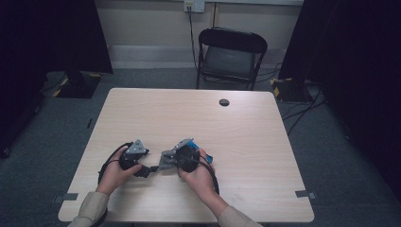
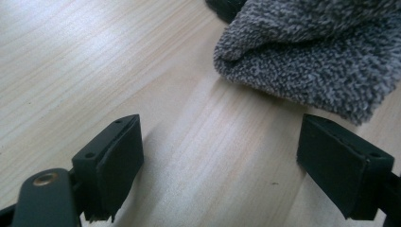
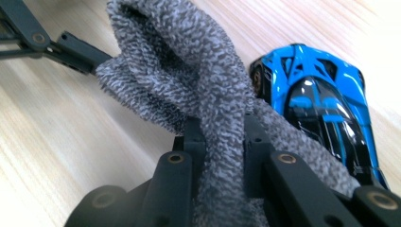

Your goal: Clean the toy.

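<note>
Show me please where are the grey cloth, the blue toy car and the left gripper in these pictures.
grey cloth (image 3: 189, 71): right gripper view, on the folded fuzzy upper part.
blue toy car (image 3: 321, 94): right gripper view, on its roof.
left gripper (image 2: 220, 165): left gripper view, midway between its open black jaws, over the table.

A fuzzy grey cloth (image 3: 189, 90) hangs bunched at centre frame in the right gripper view; a glossy blue toy car (image 3: 321, 99) lies at right, touching it.

A light wood-grain table (image 1: 246, 142) carries a grey terry cloth (image 2: 312, 56) near its front edge. A blue toy car (image 3: 321, 99) lies just beside the cloth.
</note>
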Motion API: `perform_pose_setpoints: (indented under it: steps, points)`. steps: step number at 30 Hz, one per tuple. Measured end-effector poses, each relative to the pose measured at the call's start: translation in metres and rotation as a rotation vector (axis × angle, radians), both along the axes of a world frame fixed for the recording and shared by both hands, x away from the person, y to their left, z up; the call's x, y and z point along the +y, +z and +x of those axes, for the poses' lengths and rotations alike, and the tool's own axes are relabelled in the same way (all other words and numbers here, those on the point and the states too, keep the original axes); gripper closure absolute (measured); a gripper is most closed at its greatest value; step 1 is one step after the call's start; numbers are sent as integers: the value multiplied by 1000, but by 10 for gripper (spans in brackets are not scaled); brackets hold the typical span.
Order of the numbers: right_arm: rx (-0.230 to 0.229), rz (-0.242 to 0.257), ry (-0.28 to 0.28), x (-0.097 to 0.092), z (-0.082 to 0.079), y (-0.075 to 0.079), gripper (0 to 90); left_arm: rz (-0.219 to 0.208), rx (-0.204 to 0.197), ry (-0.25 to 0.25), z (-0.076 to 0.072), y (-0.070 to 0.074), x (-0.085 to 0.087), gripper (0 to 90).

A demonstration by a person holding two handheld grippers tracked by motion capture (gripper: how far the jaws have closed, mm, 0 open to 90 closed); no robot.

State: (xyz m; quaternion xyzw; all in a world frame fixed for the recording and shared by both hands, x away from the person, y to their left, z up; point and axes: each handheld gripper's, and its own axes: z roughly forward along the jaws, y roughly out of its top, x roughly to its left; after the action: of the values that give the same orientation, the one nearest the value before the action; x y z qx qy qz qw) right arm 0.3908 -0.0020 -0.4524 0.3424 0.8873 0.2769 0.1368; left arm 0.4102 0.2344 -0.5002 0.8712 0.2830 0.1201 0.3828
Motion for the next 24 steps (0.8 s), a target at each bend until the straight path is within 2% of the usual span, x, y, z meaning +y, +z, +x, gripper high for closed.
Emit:
perform_pose_setpoints:
  steps: [6,10,12,16,20,24]
  points:
    - [-25,-43,24,-11,-12,3,777,-2,1,2,0,0,0,148]
    - [-34,-23,35,-24,-21,5,776,4,-2,0,0,0,0,143]
    - [-47,-30,45,-30,-27,6,776,8,-3,4,0,0,-1,140]
    - [-43,-35,57,-43,-36,6,776,3,1,6,0,0,-1,136]
    - [-52,-9,72,-45,-44,14,774,3,0,13,0,0,-2,134]
    - [-66,42,70,-33,-39,22,769,1,1,11,-1,0,-3,136]
